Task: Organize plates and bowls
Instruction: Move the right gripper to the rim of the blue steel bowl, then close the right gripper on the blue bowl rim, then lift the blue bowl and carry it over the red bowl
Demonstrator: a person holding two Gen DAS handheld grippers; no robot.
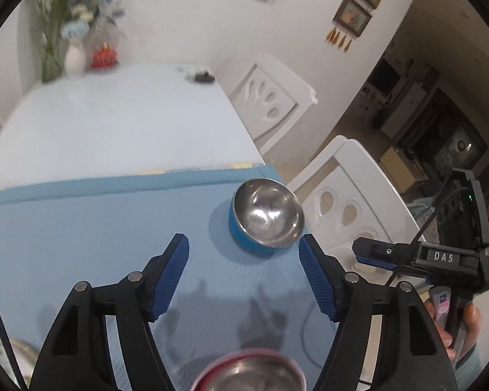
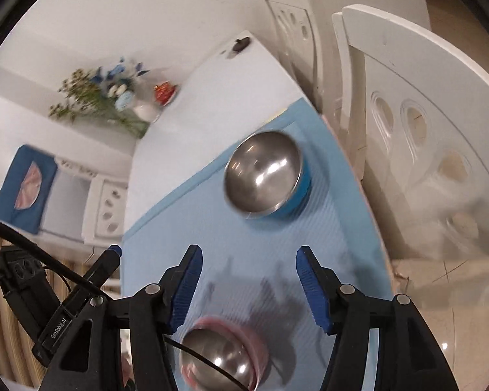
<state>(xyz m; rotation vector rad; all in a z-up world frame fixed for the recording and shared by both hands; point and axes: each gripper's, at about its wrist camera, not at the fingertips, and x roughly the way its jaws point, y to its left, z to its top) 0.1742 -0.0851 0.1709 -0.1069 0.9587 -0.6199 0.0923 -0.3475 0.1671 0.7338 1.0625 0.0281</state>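
A steel bowl with a blue outside [image 1: 266,216] stands on the blue mat [image 1: 97,228] near its far right corner; it also shows in the right wrist view [image 2: 264,176]. A steel bowl with a pink outside [image 1: 247,374] sits at the near edge of the mat, under my grippers, and shows in the right wrist view [image 2: 223,356]. My left gripper [image 1: 244,270] is open and empty above the mat, short of the blue bowl. My right gripper [image 2: 247,280] is open and empty, above the mat between the two bowls; it shows in the left wrist view [image 1: 368,254].
The mat lies on a white table [image 1: 120,120] with flower vases [image 1: 73,55] and a red ornament [image 1: 104,57] at the far end. Two white chairs [image 2: 407,123] stand along the table's right side. A patterned plate edge [image 1: 13,355] shows at the lower left.
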